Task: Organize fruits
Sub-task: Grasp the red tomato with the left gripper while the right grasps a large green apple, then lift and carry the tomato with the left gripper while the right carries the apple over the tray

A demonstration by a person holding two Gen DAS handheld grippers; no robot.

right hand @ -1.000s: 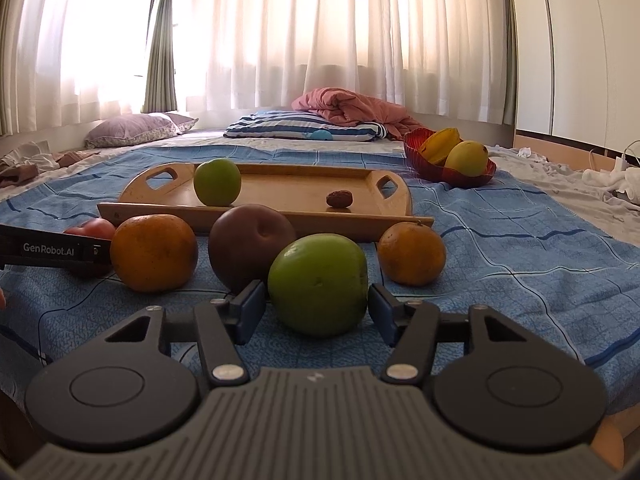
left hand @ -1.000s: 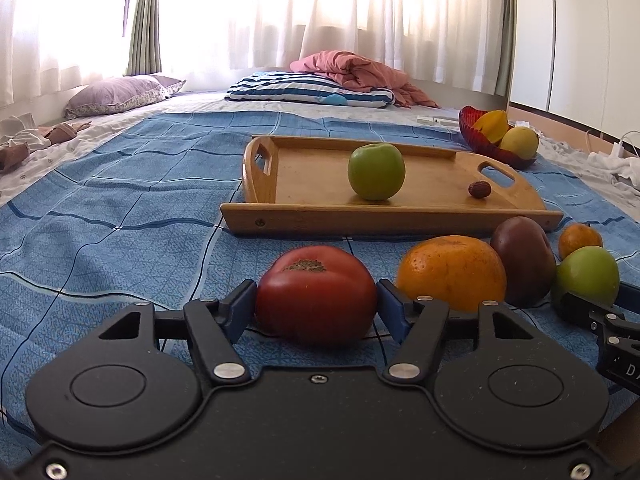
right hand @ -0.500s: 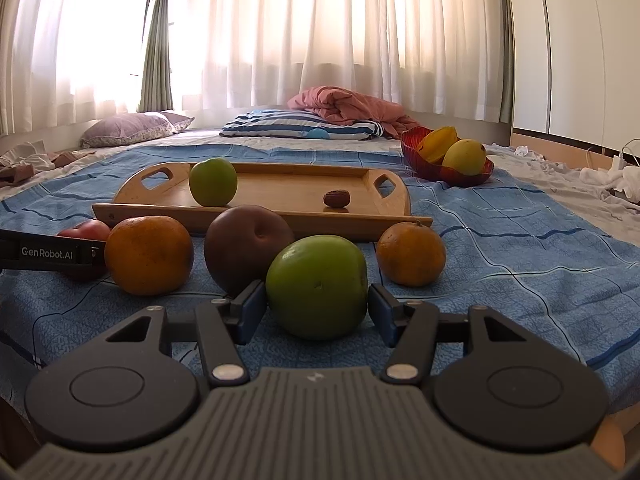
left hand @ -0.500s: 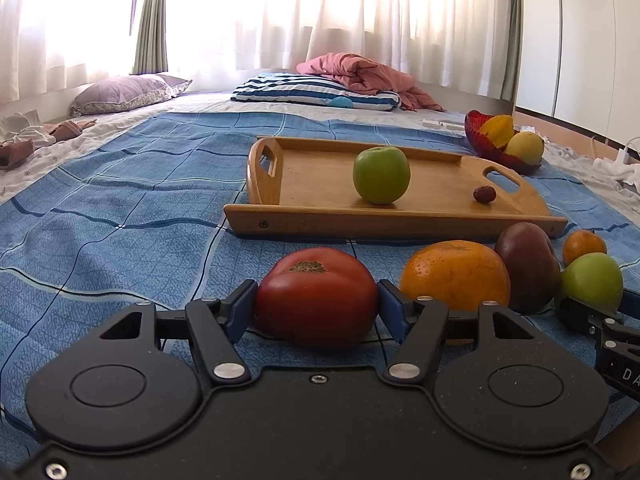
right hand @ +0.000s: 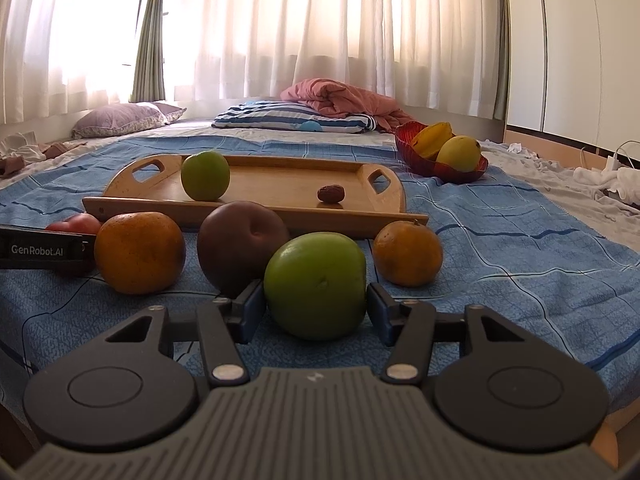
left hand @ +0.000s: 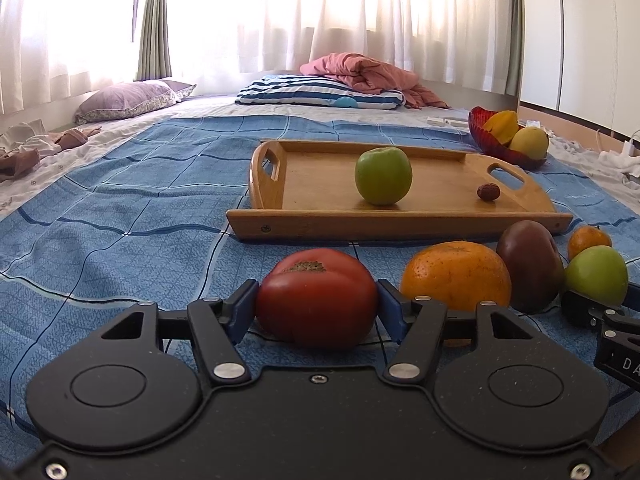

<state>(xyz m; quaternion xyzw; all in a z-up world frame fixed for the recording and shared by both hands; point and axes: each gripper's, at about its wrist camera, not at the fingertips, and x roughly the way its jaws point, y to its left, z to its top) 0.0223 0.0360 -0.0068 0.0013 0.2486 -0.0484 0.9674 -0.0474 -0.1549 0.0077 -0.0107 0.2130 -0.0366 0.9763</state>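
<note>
Sheer curtains glow behind a low bed spread with a blue checked blanket [left hand: 120, 216], on which the fruit lies in a row. Left claw [left hand: 316, 304]: its blue pads sit against both flanks of a red tomato [left hand: 316, 296] that rests on the blanket, so it grips the tomato. Right claw [right hand: 315, 304]: its jaws are closing around a green apple [right hand: 316, 284], also on the blanket; the left pad looks to be touching, while at the right pad I cannot tell contact from a hairline gap.

Beside the tomato, in order, lie a large orange [left hand: 456, 276], a dark plum-coloured fruit [left hand: 528, 264] and a small orange [right hand: 408, 252] near the tray's right end. Just beyond the row stands a wooden tray [left hand: 280, 224] that already carries a second green apple [left hand: 383, 176] and a small brown dried fruit [left hand: 489, 192]. A red bowl [left hand: 476, 124] with yellow fruit sits farther back on the right.

Step in hand, as I judge it: securing a fruit in each claw for transfer, probably to the tray. The next move calls for the right claw to finish its squeeze, then both to lift clear of the tray's near wall before going forward. The tomato looks soft, so a gentle hold seems wise; the apple, being round and smooth, could roll if set down carelessly.
</note>
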